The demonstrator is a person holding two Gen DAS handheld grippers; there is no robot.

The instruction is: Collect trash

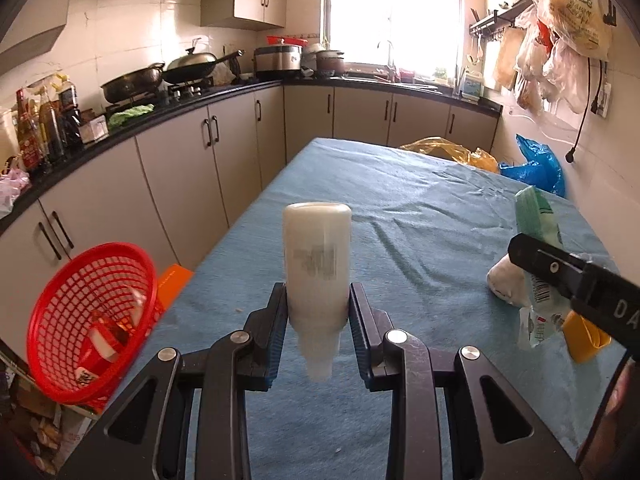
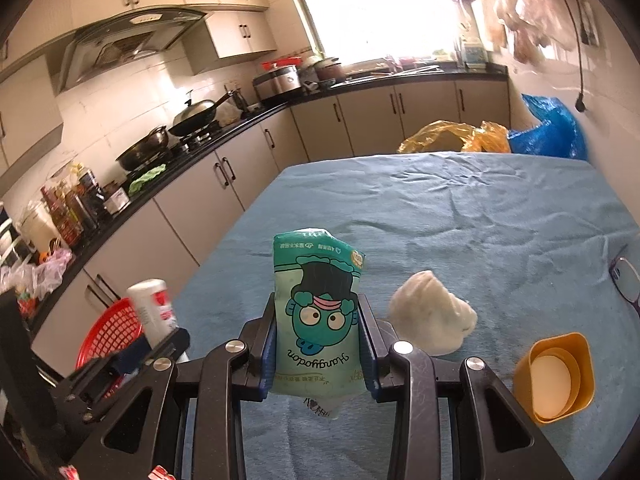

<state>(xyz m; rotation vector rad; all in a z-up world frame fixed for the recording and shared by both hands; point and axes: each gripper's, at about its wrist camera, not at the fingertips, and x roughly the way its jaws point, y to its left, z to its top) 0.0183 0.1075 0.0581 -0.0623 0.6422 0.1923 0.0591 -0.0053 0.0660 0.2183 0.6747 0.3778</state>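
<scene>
L gripper (image 1: pixel 318 320): clamped on white bottle (image 1: pixel 317 256), pads on both sides of its lower body; bottle held neck-down, flat base up, above the cloth.
R gripper (image 2: pixel 318 336): clamped on green pouch (image 2: pixel 318 320) w/ cartoon face, print upside down; pouch stands up betw. the fingers, its lower end hangs below them.
Cross-view: R gripper seen from L wrist at right edge, w/ pouch sticking out above and below it; bottle seen from R wrist at left, red-and-white label facing that cam.
Table (image 1: pixel 420 208): covered w/ blue cloth, wrinkled; mostly bare in the middle.
Wad (image 2: pixel 432 314): white crumpled lump on cloth, just right of R gripper, not touching it.
Cup (image 2: pixel 554 376): yellow, lying on its side near right edge of table, opening toward cam, pale inside.
Basket (image 1: pixel 92 320): red mesh, off left edge of table, tilted w/ mouth toward cam; a few bits of trash inside, too blurred to name.
Glasses (image 2: pixel 626 280): dark frame, at far right edge of cloth.
Bags: yellow bag (image 2: pixel 452 136) and blue bag (image 2: pixel 548 128) past far end of table, side by side.
Counter (image 1: pixel 168 112): runs along left wall; woks, bottles, cooker on it.
</scene>
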